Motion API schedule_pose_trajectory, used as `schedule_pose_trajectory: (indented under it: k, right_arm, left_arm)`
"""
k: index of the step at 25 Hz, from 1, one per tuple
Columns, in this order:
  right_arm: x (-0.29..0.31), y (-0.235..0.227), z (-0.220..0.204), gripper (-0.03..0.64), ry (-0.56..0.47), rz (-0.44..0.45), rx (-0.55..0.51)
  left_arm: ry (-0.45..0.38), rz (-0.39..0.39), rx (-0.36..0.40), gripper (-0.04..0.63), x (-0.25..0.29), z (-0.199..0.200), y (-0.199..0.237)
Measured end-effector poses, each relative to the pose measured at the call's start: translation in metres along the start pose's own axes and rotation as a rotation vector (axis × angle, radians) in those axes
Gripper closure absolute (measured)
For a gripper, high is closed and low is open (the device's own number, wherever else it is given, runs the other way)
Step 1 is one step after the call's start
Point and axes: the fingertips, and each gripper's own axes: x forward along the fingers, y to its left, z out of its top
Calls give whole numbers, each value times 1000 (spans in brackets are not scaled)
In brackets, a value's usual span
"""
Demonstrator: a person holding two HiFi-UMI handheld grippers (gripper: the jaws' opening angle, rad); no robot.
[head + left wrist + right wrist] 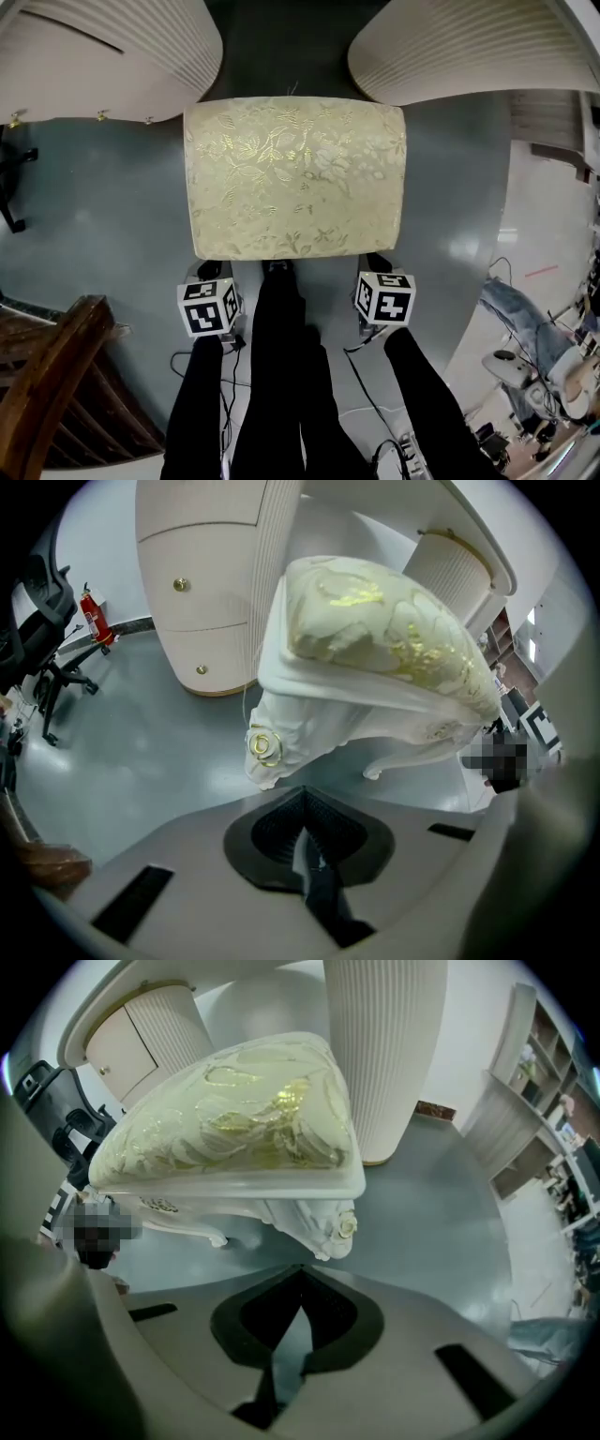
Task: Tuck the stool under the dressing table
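In the head view, the stool (pixel 295 178) stands on the grey floor (pixel 103 216). Its far edge is at the mouth of the dark gap between the two ribbed pedestals of the dressing table (pixel 103 56). Most of the seat lies out in the open, with bare floor on both sides. The left gripper (pixel 210 271) and right gripper (pixel 378 263) sit at the seat's near corners, and a wooden chair (pixel 47 375) crowds the lower left. The left gripper view shows its jaws closed tip to tip on nothing, just beside a carved leg (pixel 286 726) with a gold rosette (pixel 262 746). An office chair (pixel 37 621) stands well apart. In the right gripper view the jaws are likewise together and empty, near the other leg (pixel 319 1221), with open floor running to shelves (pixel 525 1101).
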Motion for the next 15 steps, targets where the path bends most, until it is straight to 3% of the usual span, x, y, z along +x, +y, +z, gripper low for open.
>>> schedule_pose_trajectory:
  k: [15]
  right_arm:
    - [13,6,12,612,-1,21,16]
  left_arm:
    - [76,-17,-28,588,22,3,1]
